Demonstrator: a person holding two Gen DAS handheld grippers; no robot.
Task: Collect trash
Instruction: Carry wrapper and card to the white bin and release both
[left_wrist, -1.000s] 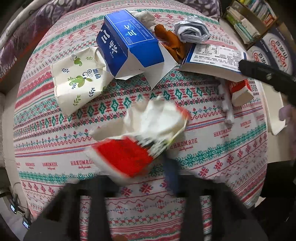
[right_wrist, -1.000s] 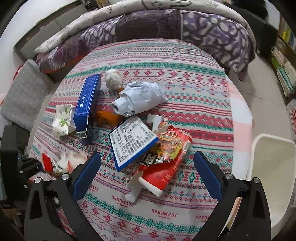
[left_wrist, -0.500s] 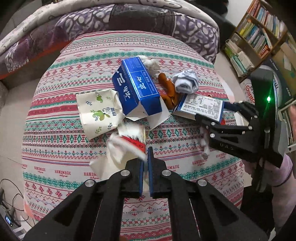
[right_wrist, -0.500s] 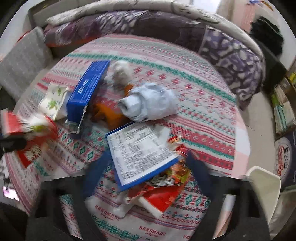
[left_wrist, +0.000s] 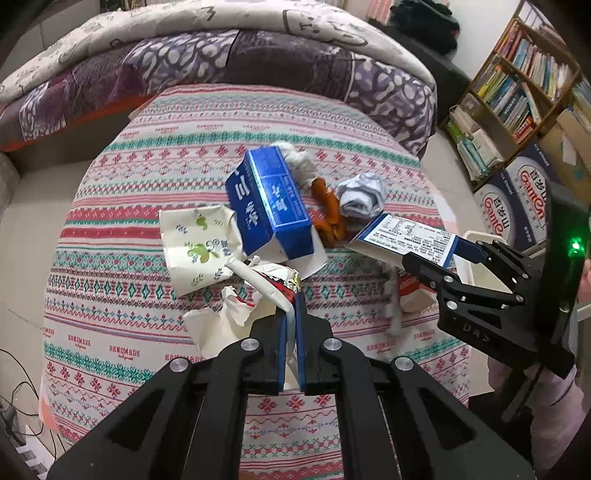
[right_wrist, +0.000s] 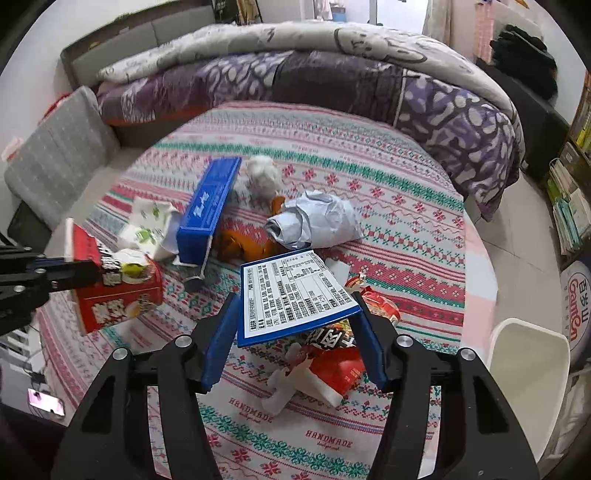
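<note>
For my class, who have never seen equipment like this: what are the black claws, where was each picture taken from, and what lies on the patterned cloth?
No robot here: a person holds two hand grippers, each carrying a fisheye camera looking along its fingers. In the left camera's view, the left gripper is shut on a crumpled red-and-white wrapper. The right camera shows the right gripper with its fingers on either side of a flat blue-edged printed box, apparently gripping it. On the patterned cloth lie a blue carton, a leaf-print paper bag, crumpled grey paper and a red snack packet. A white bin stands right.
</note>
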